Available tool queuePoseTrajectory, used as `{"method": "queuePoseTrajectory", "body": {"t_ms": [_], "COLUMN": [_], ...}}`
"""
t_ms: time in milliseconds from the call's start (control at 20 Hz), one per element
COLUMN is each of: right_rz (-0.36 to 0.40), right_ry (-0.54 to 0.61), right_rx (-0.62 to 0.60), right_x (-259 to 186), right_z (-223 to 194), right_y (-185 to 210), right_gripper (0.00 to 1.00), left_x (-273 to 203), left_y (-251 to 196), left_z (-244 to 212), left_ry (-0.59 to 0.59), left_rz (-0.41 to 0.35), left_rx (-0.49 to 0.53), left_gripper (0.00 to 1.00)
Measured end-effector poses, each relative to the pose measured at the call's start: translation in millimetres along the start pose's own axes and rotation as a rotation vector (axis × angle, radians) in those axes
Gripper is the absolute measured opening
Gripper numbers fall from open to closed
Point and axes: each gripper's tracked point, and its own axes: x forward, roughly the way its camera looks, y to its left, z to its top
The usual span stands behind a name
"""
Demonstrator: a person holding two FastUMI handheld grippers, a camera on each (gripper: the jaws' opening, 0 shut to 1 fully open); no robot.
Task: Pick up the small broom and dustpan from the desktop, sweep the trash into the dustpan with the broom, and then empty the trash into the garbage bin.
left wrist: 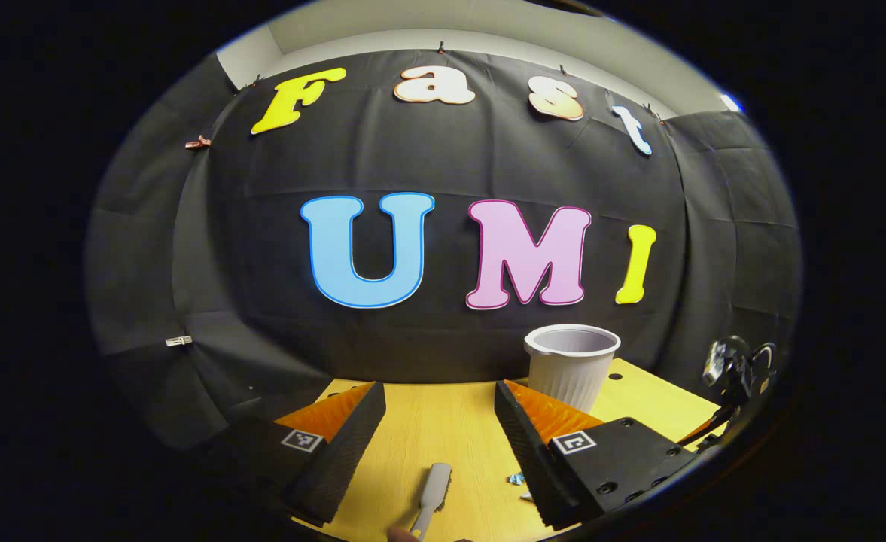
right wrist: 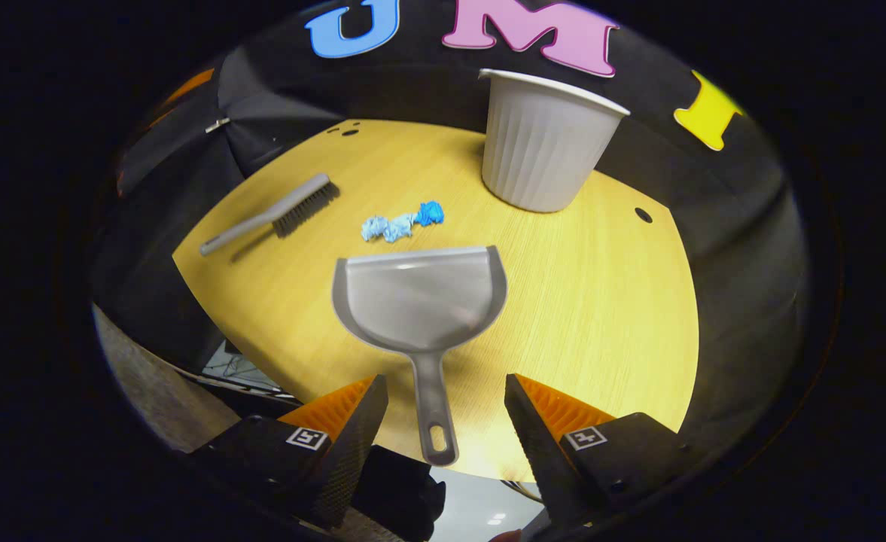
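Step in hand: judged as the approach to pick up both tools; neither is held yet.
Right hand-held gripper [right wrist: 443, 410]: jaws spread wide, holding nothing, lined up on either side of the dustpan handle at the bottom centre of the right gripper view.
Dustpan [right wrist: 421, 297]: lies flat at the middle of the table [right wrist: 623, 301], mouth facing the trash, handle running down toward the lower edge of the frame.
Left hand-held gripper [left wrist: 440, 421]: jaws also wide and empty; the broom handle tip shows low between them in the left gripper view.
Broom [right wrist: 277, 213]: left of centre in the right gripper view, bristles toward the trash, well apart from the dustpan.
Trash [right wrist: 401, 222]: crumpled blue scraps just above the dustpan's lip.
Garbage bin [right wrist: 544, 139]: upright, upper right of centre, open-topped.
Doing it well: centre each handle between the fingers before closing, grip the dustpan mid-handle so the pan stays level, and keep its lip flat on the table.
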Motion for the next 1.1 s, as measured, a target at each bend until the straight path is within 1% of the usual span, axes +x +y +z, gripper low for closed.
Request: {"method": "queuePoseTrajectory", "body": {"t_ms": [100,200,350,450,650,750,800,900,950,1000,1050,1100], "right_rz": [-0.004,0.004,0.008,0.014,0.031,0.030,0.020,-0.057,-0.096,-0.112,-0.130,-0.128], "right_ry": [0.054,0.089,0.118,0.141,0.175,0.194,0.196,0.199,0.208,0.211,0.200,0.187], "right_rx": [-0.008,0.007,0.020,0.011,-0.035,-0.045,-0.049,-0.070,-0.098,-0.125,-0.137,-0.137], "right_x": [19.8,36.8,59.4,69.4,85.8,91.8,94.4,100.2,96.9,99.0,98.9,98.8], "right_z": [-11.7,-15.0,-18.0,-19.4,-18.5,-18.4,-17.1,-15.5,-13.9,-13.7,-12.1,-9.5], "right_y": [-1.5,-0.4,2.9,7.9,19.3,20.7,18.9,4.8,-1.2,-4.3,-5.5,-4.0], "right_gripper": [0.97,0.98,0.97,0.96,0.92,0.83,0.71,0.63,0.52,0.41,0.34,0.37], "left_x": [-0.8,-1.7,-3.2,-2.8,-2.5,-2.9,-3.2,-2.9,-1.7,-0.2,2.1,4.4], "left_y": [2.7,6.4,13.4,15.6,18.7,20.3,21.5,24.0,25.6,27.0,27.5,28.0], "left_z": [-2.7,-8.1,-15.2,-19.0,-26.1,-29.6,-32.1,-36.2,-38.7,-43.4,-48.6,-58.2], "left_ry": [0.007,0.020,0.041,0.050,0.069,0.077,0.082,0.091,0.097,0.107,0.125,0.151], "left_rz": [0.003,0.014,0.033,0.039,0.047,0.048,0.052,0.059,0.063,0.063,0.059,0.055], "left_rx": [-0.003,-0.008,-0.013,-0.013,-0.008,-0.016,-0.024,-0.032,-0.031,-0.030,-0.029,-0.030], "left_gripper": [0.94,0.94,0.94,0.94,0.95,0.95,0.94,0.95,0.95,0.94,0.95,0.95]}}
